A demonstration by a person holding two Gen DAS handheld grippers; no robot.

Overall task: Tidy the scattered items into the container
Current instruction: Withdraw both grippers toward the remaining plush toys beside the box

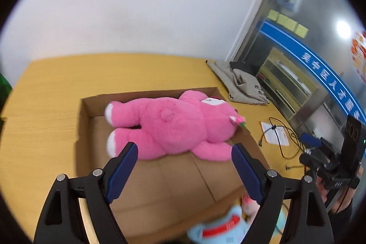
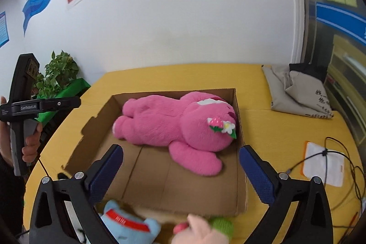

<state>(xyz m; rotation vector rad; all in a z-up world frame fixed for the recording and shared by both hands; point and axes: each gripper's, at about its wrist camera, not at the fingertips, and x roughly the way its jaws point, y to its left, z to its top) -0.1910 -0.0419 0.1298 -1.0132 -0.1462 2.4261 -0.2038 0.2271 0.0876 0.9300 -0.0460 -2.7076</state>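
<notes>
A big pink plush bear (image 1: 173, 127) lies face down in the far half of an open cardboard box (image 1: 173, 177) on the yellow table; it also shows in the right wrist view (image 2: 178, 125), inside the box (image 2: 183, 184). My left gripper (image 1: 185, 159) is open and empty above the box's near half. My right gripper (image 2: 180, 164) is open and empty over the box. A light blue plush (image 1: 219, 228) and a small pink plush (image 1: 248, 205) lie in front of the box's near edge; the right wrist view shows the blue plush (image 2: 130, 223) and the pink one (image 2: 201, 230) too.
A grey cloth bag (image 2: 297, 90) lies at the table's far right. A white card (image 2: 322, 164) and black cables (image 2: 343, 166) lie right of the box. A potted plant (image 2: 59, 72) stands far left. A white wall runs behind the table (image 2: 286, 129).
</notes>
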